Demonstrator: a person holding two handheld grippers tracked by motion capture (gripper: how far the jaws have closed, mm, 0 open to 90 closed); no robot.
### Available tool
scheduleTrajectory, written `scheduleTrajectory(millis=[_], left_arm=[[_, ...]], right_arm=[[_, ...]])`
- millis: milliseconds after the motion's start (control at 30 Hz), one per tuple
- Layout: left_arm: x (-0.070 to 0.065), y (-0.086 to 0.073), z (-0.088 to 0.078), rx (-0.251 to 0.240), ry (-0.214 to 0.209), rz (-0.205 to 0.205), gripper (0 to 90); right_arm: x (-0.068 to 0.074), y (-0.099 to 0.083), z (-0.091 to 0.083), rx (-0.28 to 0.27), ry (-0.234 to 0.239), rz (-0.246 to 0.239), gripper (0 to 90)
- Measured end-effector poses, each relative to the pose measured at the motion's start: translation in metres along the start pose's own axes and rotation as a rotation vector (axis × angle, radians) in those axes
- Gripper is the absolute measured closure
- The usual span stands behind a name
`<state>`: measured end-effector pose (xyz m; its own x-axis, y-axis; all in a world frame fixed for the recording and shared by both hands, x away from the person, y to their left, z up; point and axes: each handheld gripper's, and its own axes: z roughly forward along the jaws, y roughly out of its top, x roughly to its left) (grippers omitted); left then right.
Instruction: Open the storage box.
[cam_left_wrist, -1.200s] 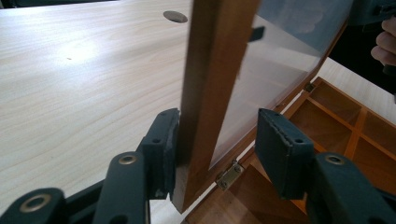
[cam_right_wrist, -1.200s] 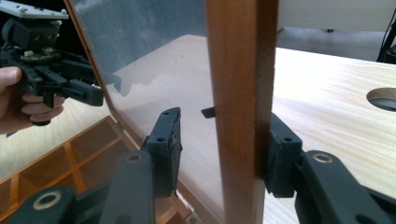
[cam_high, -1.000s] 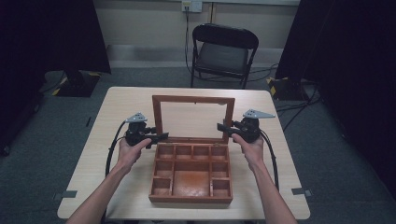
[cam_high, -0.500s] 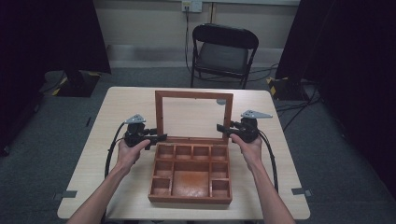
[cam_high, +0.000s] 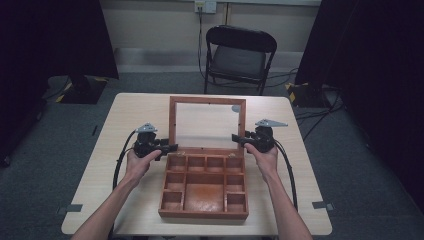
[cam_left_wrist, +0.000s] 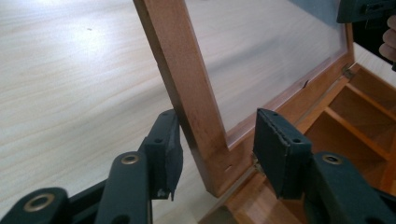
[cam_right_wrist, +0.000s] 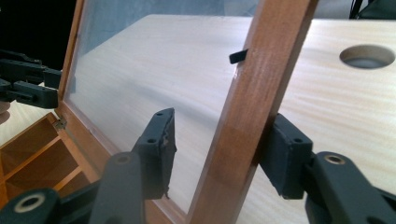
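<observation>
Standing open near the middle of the pale table (cam_high: 100, 165), a wooden box (cam_high: 205, 192) is seen from the high view with its glazed lid (cam_high: 207, 125) raised almost upright at the far edge of the compartmented tray. From that view the left gripper (cam_high: 170, 147) is placed at the lid's left side rail and the right gripper (cam_high: 237, 138) at its right side rail, each held in a hand (cam_high: 137, 162), but the gaps at the jaws cannot be judged there. In the left gripper view, the left rail (cam_left_wrist: 187, 88) is shown between the jaws: one pad touches its outer face, while the other pad stands clear of the pane, so the rail is straddled rather than clamped, the jaws having just been closing. In the right gripper view, the right rail (cam_right_wrist: 247, 107) is shown with the outer pad against it and the inner pad apart from it, the jaws having just been opening; nothing is pinched. A round hole (cam_right_wrist: 366, 56) in the table top is visible beyond that rail, and a black folding chair (cam_high: 240, 52) is seen behind the table from above.
</observation>
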<state>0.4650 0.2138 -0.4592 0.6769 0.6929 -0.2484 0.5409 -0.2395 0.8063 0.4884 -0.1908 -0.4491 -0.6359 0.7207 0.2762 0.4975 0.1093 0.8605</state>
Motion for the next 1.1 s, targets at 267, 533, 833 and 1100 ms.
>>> scheduleTrajectory(millis=[267, 533, 833, 1100], left_arm=[[0.002, -0.002, 0.001, -0.001, -0.014, -0.019, 54.4], [0.005, -0.003, 0.002, -0.007, -0.03, -0.046, 54.1], [0.006, -0.004, 0.005, 0.009, -0.039, -0.074, 50.4], [0.011, -0.008, 0.006, 0.015, -0.054, -0.112, 46.3]], right_arm=[[-0.001, -0.003, 0.003, 0.021, -0.004, 0.009, 45.5], [-0.001, -0.002, 0.007, 0.015, -0.021, 0.006, 43.7], [-0.001, -0.005, 0.012, 0.038, -0.039, 0.02, 37.8], [-0.005, -0.009, 0.017, 0.055, -0.064, 0.046, 34.5]])
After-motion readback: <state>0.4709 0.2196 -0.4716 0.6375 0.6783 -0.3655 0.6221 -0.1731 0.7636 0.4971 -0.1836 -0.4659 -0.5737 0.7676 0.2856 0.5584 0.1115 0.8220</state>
